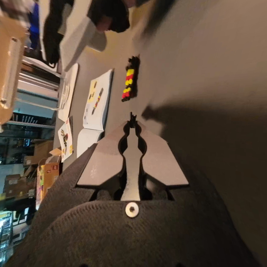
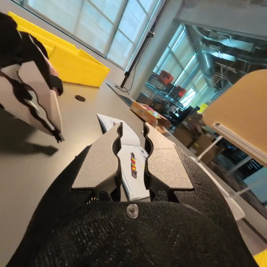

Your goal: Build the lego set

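Observation:
My left gripper [image 1: 132, 122] is shut on a small black lego piece [image 1: 132, 117] and holds it above the grey table [image 1: 202, 72]. Ahead of it lies the partly built lego model [image 1: 130, 80], a black bar with yellow and red bricks. An open instruction booklet [image 1: 98, 99] lies beside the model. My right gripper [image 2: 132, 126] is open and empty, held low over the same booklet [image 2: 130, 160]. The left gripper [image 2: 58, 137] with its black piece [image 2: 60, 138] also shows in the right wrist view, at the left, just above the table.
A yellow bin [image 2: 75, 63] stands at the table's far side. A small round black part [image 2: 80, 98] lies on the table. The orange lego box [image 2: 144, 114] sits at the table edge. A leaflet [image 1: 65, 143] and a clear bag [image 1: 67, 89] lie past the booklet. A wooden chair [image 2: 242, 108] is alongside.

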Available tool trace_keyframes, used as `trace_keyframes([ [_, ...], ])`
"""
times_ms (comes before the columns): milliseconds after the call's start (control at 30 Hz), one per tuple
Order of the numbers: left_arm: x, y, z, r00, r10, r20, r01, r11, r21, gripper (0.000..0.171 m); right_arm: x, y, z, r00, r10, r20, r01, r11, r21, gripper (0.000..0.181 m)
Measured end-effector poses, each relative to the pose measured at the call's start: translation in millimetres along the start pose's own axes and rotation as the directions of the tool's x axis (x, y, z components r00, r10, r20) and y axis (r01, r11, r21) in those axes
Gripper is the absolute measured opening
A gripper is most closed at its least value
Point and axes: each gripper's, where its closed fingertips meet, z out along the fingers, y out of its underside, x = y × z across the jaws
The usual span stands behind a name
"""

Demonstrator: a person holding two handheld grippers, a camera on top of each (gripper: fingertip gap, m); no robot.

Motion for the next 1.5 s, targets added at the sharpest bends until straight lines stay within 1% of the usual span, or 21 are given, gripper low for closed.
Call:
trace_keyframes([
  [100,10,7,1,0.998,0.047,-0.051,-0.049,0.998,-0.036,0.006,1,2,1,1.000,0.005,-0.014,-0.005,1.000,-0.010,0.027],
  [167,15,8,1,0.995,0.045,-0.084,-0.049,0.998,-0.045,0.007,1,1,1,1.000,0.008,-0.019,-0.008,1.000,-0.010,0.027],
  [267,15,2,-1,0.993,-0.036,-0.111,0.033,0.999,-0.021,0.023,4,1,0,0.999,0.030,-0.027,-0.030,0.999,-0.013,0.028],
  [333,14,0,-3,0.977,-0.144,-0.157,0.144,0.990,-0.009,0.039,8,3,-1,0.998,0.042,-0.043,-0.043,0.999,-0.021,0.030],
  [400,10,0,-7,0.939,-0.278,-0.201,0.285,0.958,0.006,0.051,11,6,-1,0.997,0.053,-0.054,-0.055,0.998,-0.036,0.031],
  [500,-14,-6,-14,0.856,-0.476,-0.200,0.502,0.859,0.105,0.059,12,11,0,0.997,0.058,-0.056,-0.063,0.994,-0.091,0.041],
  [567,-45,-6,-19,0.785,-0.610,-0.109,0.618,0.756,0.215,0.070,7,0,2,0.997,0.051,-0.060,-0.057,0.993,-0.105,0.052],
  [600,-61,-5,-22,0.726,-0.684,-0.068,0.673,0.686,0.277,0.075,2,-14,4,0.997,0.058,-0.060,-0.063,0.994,-0.089,0.056],
  [633,-76,1,-23,0.648,-0.761,-0.008,0.722,0.612,0.322,0.078,-5,-31,6,0.995,0.073,-0.061,-0.077,0.995,-0.064,0.060],
  [667,-86,8,-23,0.586,-0.809,0.050,0.752,0.566,0.338,0.087,-13,-52,9,0.993,0.100,-0.064,-0.102,0.994,-0.029,0.066],
  [700,-94,19,-23,0.543,-0.830,0.129,0.767,0.553,0.327,0.097,-22,-73,12,0.989,0.132,-0.064,-0.132,0.991,0.015,0.070],
  [733,-99,33,-22,0.518,-0.823,0.235,0.770,0.568,0.293,0.105,-32,-93,15,0.984,0.159,-0.074,-0.156,0.986,0.055,0.078],
  [800,-106,59,-25,0.507,-0.748,0.428,0.751,0.627,0.207,0.115,-51,-124,24,0.977,0.180,-0.115,-0.168,0.980,0.110,0.091],
  [867,-109,72,-31,0.496,-0.694,0.521,0.734,0.656,0.175,0.119,-75,-142,38,0.975,0.178,-0.130,-0.162,0.979,0.126,0.102],
  [967,-109,82,-33,0.476,-0.679,0.559,0.741,0.651,0.161,0.122,-110,-146,60,0.983,0.109,-0.145,-0.101,0.993,0.058,0.115],
  [1033,-108,91,-32,0.470,-0.680,0.563,0.754,0.641,0.143,0.123,-124,-148,68,0.985,0.053,-0.165,-0.048,0.998,0.035,0.116],
  [1100,-104,95,-29,0.473,-0.681,0.559,0.765,0.632,0.123,0.125,-128,-149,74,0.979,0.037,-0.199,-0.036,0.999,0.007,0.117],
  [1233,-108,93,-33,0.476,-0.675,0.564,0.756,0.641,0.130,0.125,-126,-142,80,0.968,0.018,-0.250,-0.035,0.997,-0.066,0.116],
  [1300,-113,93,-36,0.468,-0.660,0.588,0.747,0.651,0.135,0.131,-126,-139,82,0.965,-0.009,-0.260,-0.017,0.995,-0.096,0.117],
  [1400,-118,98,-44,0.468,-0.613,0.637,0.734,0.670,0.106,0.137,-128,-138,81,0.967,0.042,-0.253,-0.070,0.992,-0.102,0.111],
  [1500,-128,110,-57,0.499,-0.479,0.722,0.687,0.727,0.007,0.142,-127,-130,78,0.959,0.159,-0.235,-0.191,0.974,-0.122,0.108],
])
